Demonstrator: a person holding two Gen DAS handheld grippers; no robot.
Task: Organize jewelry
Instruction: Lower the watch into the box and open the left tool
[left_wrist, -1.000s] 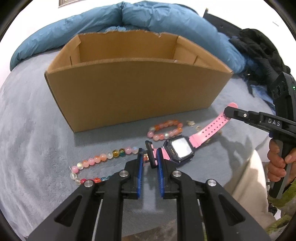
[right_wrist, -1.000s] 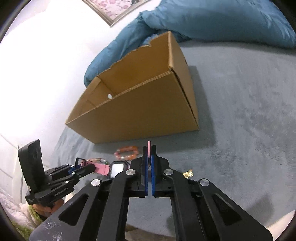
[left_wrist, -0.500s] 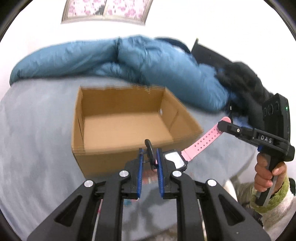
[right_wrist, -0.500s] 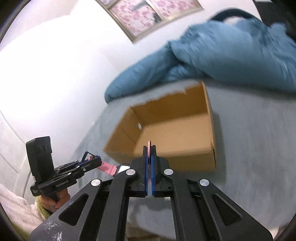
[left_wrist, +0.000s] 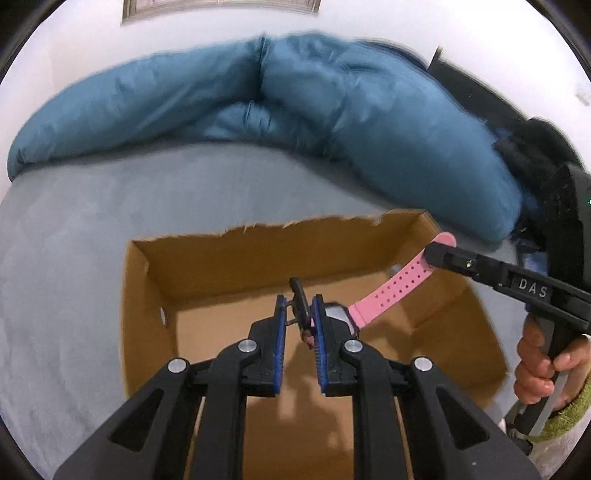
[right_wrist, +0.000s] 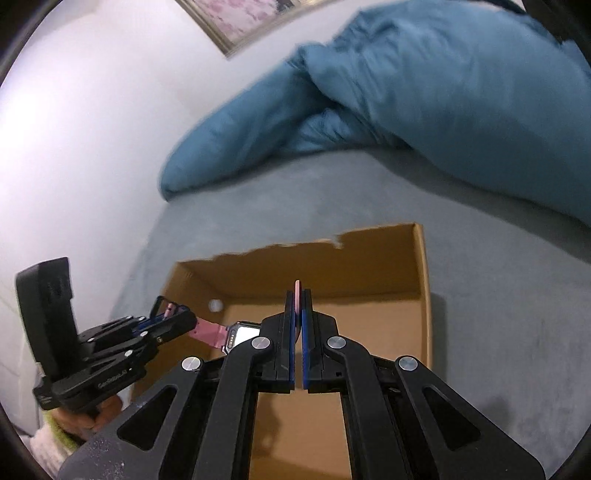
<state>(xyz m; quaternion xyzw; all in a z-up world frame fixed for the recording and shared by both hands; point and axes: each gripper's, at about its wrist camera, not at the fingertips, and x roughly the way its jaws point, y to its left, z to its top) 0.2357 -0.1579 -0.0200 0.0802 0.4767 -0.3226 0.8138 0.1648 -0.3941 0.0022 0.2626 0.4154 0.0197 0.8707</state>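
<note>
A pink watch with a dark square face hangs stretched between my two grippers above an open cardboard box. My left gripper is shut on the buckle end of the strap. My right gripper is shut on the tip of the pink perforated strap; it also shows in the left wrist view. In the right wrist view the watch runs from my left gripper toward my right one, over the box. The box floor looks bare.
The box sits on a grey plush bed cover. A blue duvet is bunched along the far side by the white wall. Dark clothing lies at the far right.
Both grippers have lifted the watch off the bed cover and carried it forward over the box. The bead bracelets on the cover have dropped out of view.
</note>
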